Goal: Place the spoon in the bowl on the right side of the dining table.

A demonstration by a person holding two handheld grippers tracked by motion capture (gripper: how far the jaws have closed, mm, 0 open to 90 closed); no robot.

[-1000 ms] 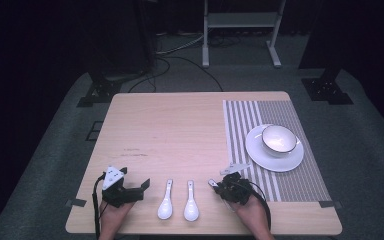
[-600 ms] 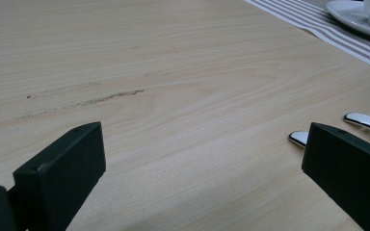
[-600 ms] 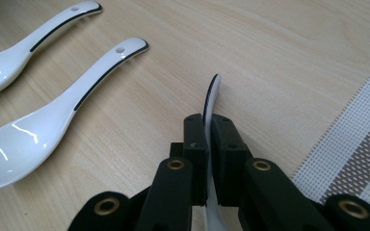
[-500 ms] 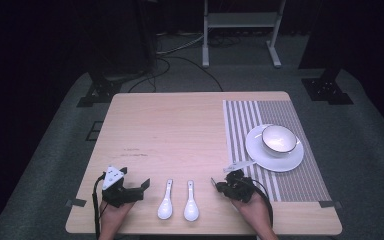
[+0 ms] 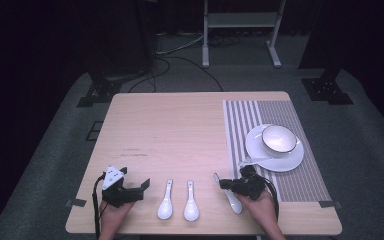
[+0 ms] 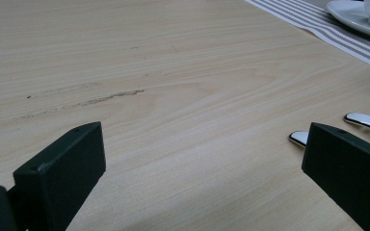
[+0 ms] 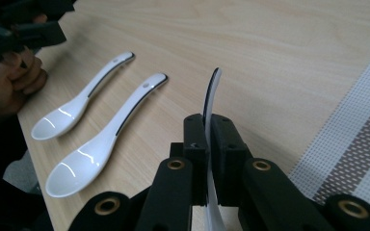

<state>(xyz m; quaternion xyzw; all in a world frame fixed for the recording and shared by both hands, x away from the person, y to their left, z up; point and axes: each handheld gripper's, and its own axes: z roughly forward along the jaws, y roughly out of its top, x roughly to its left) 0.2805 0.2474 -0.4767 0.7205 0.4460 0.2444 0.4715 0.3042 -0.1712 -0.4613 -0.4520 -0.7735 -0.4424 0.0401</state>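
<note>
A pale wooden table is seen from above, with a striped placemat laid along its right edge and a white plate with a white bowl set on that mat, well apart from the work at the near edge. Compared with a second ago, the right gripper is found a little farther toward the right along the near edge, just beside the mat, and a third white spoon is now seen under and beside it where only two spoons lay in the open. In the right gripper view its jaws are pressed together on the thin handle of that held spoon, which is turned on edge and sticks out ahead of the tongs; the jaws were closed down onto it within the last second. The grasp is therefore judged made, and carrying the spoon toward the plate and bowl is the likely next step. The left gripper is kept near the near left corner, unmoved, its jaws set wide with bare wood between them in the left gripper view. The two remaining spoons lie side by side, untouched, between the two grippers at the near edge, bowls toward the person.
</note>
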